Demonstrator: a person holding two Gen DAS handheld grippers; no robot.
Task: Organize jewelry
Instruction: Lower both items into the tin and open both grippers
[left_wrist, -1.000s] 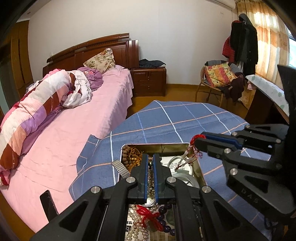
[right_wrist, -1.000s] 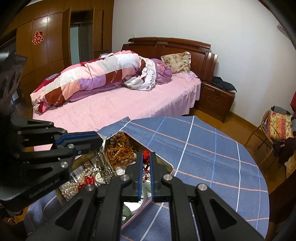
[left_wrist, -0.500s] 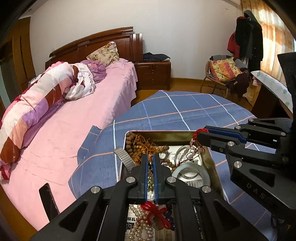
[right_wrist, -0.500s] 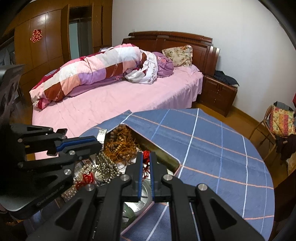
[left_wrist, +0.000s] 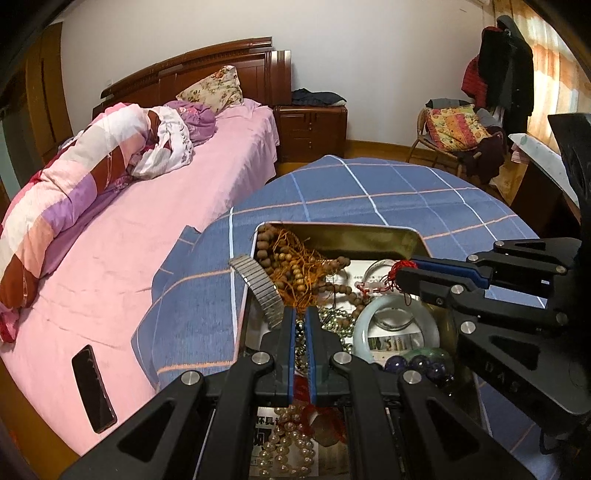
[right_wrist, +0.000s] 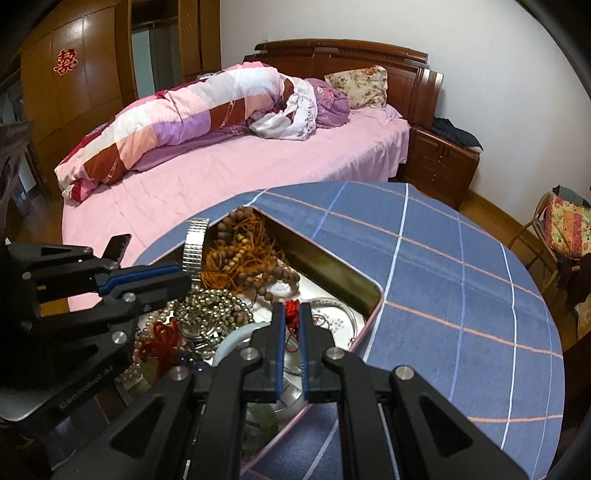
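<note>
A red cord (right_wrist: 292, 309) is pinched between the nearly closed right tongs (right_wrist: 291, 317) above the open tin (left_wrist: 343, 236). The left tongs (left_wrist: 301, 319) are held narrow over silver beads (right_wrist: 207, 306); whether anything is gripped cannot be told. The tin of jewelry is set on the blue checked tabletop (left_wrist: 369, 192).

A round table under a blue checked cloth (left_wrist: 388, 192) fills the middle, with a pink-sheeted wooden bed (right_wrist: 236, 170) just beyond it at ten o'clock, carrying a rolled pink, white and purple striped quilt (right_wrist: 173, 125), a floral pillow (left_wrist: 212, 88) and, near its edge, a black phone (left_wrist: 92, 387). At twelve o'clock sits a dark wooden nightstand (left_wrist: 312, 129). At two o'clock, a chair with a bright patterned cushion (left_wrist: 456, 125).
</note>
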